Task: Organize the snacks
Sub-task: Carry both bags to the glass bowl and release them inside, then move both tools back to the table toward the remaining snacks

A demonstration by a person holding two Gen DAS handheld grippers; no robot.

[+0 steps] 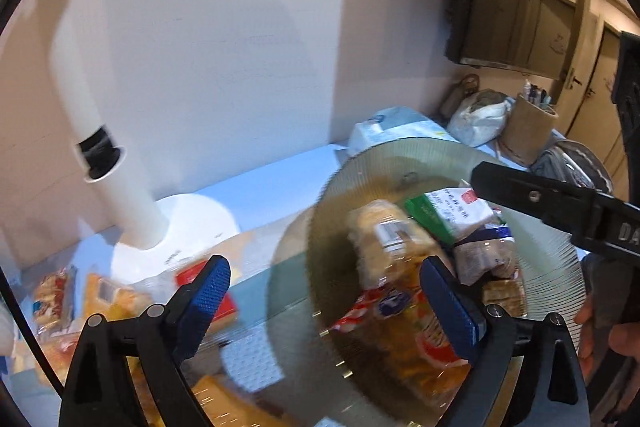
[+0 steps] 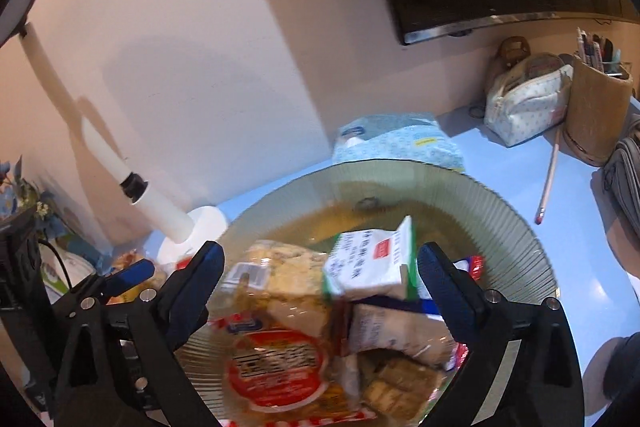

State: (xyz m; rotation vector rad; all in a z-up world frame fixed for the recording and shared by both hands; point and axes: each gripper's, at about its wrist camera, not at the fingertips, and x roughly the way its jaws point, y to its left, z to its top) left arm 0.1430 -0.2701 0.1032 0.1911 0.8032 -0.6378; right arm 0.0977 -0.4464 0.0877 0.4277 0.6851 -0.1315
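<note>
Left of the ribbed, greenish glass plate (image 2: 516, 227), a white desk lamp base (image 2: 206, 223) stands on the pale blue tabletop (image 2: 580, 247), with loose orange-and-red snack packets (image 1: 108, 297) near it. Over the plate's left side, the left gripper (image 1: 324, 301) hangs with jaws apart, holding nothing. On the plate lie the piled snack packets (image 2: 316, 311), beneath the right gripper (image 2: 320, 291), likewise spread and holding nothing. Behind the plate sits a blue patterned tissue pack (image 2: 400, 143); right of it, a brown pen holder (image 2: 596, 115).

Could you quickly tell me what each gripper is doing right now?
Left gripper: open, holding nothing, above the ribbed glass plate.
Right gripper: open, empty, over the plate's snack packets.
</note>
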